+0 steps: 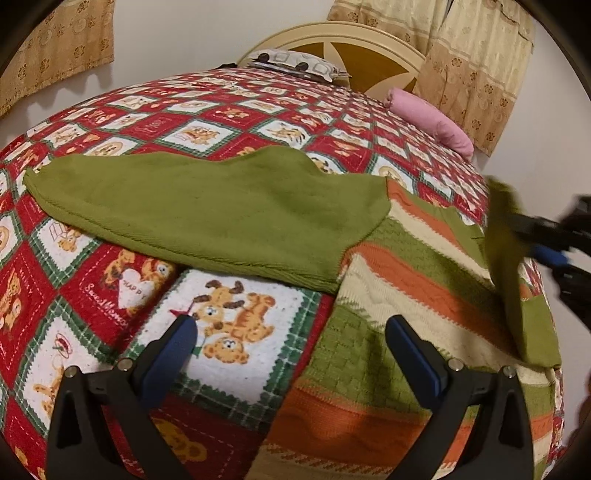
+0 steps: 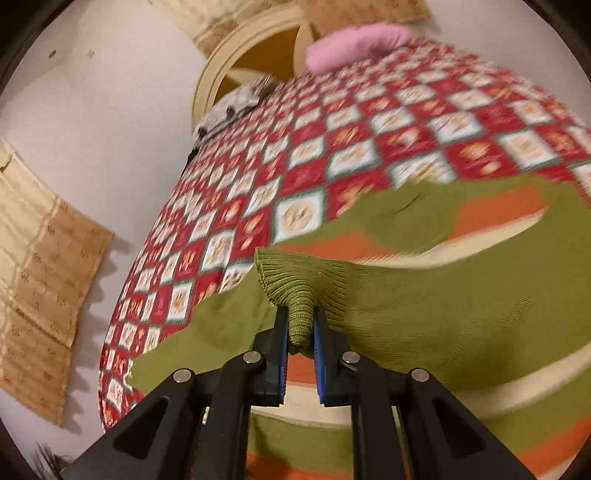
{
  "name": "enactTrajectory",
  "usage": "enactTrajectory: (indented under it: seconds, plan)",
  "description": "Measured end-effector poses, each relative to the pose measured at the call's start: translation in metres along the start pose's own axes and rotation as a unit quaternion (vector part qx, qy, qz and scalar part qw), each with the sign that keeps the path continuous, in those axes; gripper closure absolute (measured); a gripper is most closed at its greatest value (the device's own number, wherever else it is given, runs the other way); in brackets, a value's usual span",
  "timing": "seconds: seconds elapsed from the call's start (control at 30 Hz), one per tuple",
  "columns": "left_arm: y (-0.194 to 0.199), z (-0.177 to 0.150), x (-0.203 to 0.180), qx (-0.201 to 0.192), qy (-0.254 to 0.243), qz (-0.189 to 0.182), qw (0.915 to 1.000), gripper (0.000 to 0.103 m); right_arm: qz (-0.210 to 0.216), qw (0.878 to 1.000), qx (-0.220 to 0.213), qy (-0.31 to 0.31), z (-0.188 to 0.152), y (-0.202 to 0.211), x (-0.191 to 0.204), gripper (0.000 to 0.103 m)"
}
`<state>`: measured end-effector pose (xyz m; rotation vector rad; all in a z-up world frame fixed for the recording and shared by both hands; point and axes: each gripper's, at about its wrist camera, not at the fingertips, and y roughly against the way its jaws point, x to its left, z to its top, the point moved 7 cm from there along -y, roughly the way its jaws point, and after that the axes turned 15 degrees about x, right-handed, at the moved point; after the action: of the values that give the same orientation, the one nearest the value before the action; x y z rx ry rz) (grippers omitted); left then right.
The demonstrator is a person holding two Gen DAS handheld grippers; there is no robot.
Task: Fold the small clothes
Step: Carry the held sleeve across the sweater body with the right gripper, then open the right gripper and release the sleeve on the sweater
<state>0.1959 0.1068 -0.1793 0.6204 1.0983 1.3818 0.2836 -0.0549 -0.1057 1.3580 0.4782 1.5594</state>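
Red-checked quilt [image 1: 155, 122] filling the scene; striped knit sweater [image 1: 399, 295] spread at near right, left green sleeve [image 1: 207, 214] lying flat out to the left. Right gripper [image 2: 300, 326] pinching the other sleeve's ribbed cuff [image 2: 295, 291], carrying it across, mid-fold. Left gripper [image 1: 291, 354] spread wide, holding nothing. Next: lay cuff flat on body, then release

A bed [image 1: 221, 110] with a red patchwork quilt stands far beyond the fingers, against a white wall [image 1: 177, 33] with beige curtains [image 1: 476, 74].

Sweater [image 1: 406, 295]: olive green sleeves, orange-cream-green stripes. Quilt [image 1: 236, 122]: red-white checks, teddy bears, green plaid borders. Pillow [image 1: 432, 122] pink. Curtains [image 1: 476, 74] beige floral.
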Motion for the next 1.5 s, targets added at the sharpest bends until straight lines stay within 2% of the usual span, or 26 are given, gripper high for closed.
enactTrajectory:
  seconds: [0.2,0.27,0.3,0.37,0.47,0.57,0.63,0.67,0.73,0.83,0.87,0.93,1.0,1.07,1.2,1.27,1.33,1.37,1.4,1.5]
  plan:
    - [-0.001,0.001,0.000,0.000,0.000,-0.003,1.0000,0.000,0.000,0.999,0.037,0.014,-0.006,-0.067,0.021,0.091]
    - [-0.001,0.001,-0.001,0.001,-0.001,-0.004,1.0000,0.000,0.014,0.998,0.052,0.034,-0.008,-0.081,0.027,0.084]
    - [-0.002,0.001,-0.002,0.001,-0.002,-0.004,1.0000,0.000,0.019,0.997,0.064,0.048,-0.010,-0.087,0.029,0.074]
    - [-0.002,0.001,-0.001,0.001,-0.003,-0.004,1.0000,0.000,0.052,0.993,0.083,0.067,-0.016,-0.090,0.036,0.073]
    - [-0.002,0.001,-0.002,0.002,-0.004,-0.002,1.0000,0.000,0.070,0.992,0.059,0.085,-0.018,-0.070,0.038,0.073]
    - [-0.002,0.001,-0.003,0.002,-0.003,-0.003,1.0000,0.000,0.015,0.996,0.005,0.092,-0.018,-0.033,0.015,0.073]
    - [-0.002,0.001,-0.003,0.002,-0.004,-0.002,1.0000,0.000,-0.059,0.994,-0.032,0.083,-0.021,-0.008,-0.018,0.073]
    - [-0.002,0.001,-0.003,0.003,-0.004,-0.001,1.0000,0.000,-0.112,0.990,-0.054,0.072,-0.023,0.008,-0.043,0.073]
    - [-0.002,0.001,-0.003,0.003,-0.005,0.001,1.0000,0.000,-0.184,0.978,-0.071,0.066,-0.025,0.028,-0.082,0.073]
    - [-0.002,0.000,-0.003,0.003,-0.006,0.004,1.0000,0.000,-0.286,0.955,-0.058,0.050,-0.031,0.046,-0.146,0.073]
    - [-0.003,0.000,-0.003,0.004,-0.006,0.005,1.0000,0.000,-0.300,0.952,-0.045,0.040,-0.035,0.048,-0.166,0.073]
    - [-0.003,0.000,-0.002,0.004,-0.006,0.006,1.0000,0.000,-0.300,0.953,-0.030,0.020,-0.046,0.051,-0.200,0.074]
    - [-0.003,0.000,-0.002,0.005,-0.005,0.008,0.9999,0.000,-0.263,0.964,-0.045,0.009,-0.050,0.064,-0.213,0.074]
    - [-0.004,0.001,-0.002,0.006,-0.005,0.009,0.9999,0.000,-0.254,0.966,-0.049,0.002,-0.052,0.067,-0.218,0.074]
    - [-0.002,0.000,0.001,0.006,-0.003,-0.001,1.0000,0.000,-0.290,0.954,-0.078,0.026,-0.059,0.066,-0.211,0.073]
    - [0.004,-0.001,0.008,0.010,0.001,-0.006,0.9999,0.000,-0.298,0.948,-0.106,0.032,-0.060,0.076,-0.205,0.073]
    - [0.016,0.002,0.029,0.001,0.020,0.008,0.9998,0.000,-0.308,0.938,-0.159,0.027,-0.064,0.097,-0.200,0.058]
    - [0.021,0.005,0.039,-0.007,0.029,0.015,0.9994,0.000,-0.312,0.933,-0.177,0.024,-0.066,0.105,-0.199,0.042]
    - [0.028,0.009,0.055,-0.019,0.046,0.030,0.9983,0.000,-0.315,0.927,-0.202,0.021,-0.069,0.115,-0.197,0.033]
    - [0.046,0.031,0.117,-0.048,0.108,0.074,0.9903,0.000,-0.313,0.921,-0.231,0.018,-0.071,0.127,-0.195,0.033]
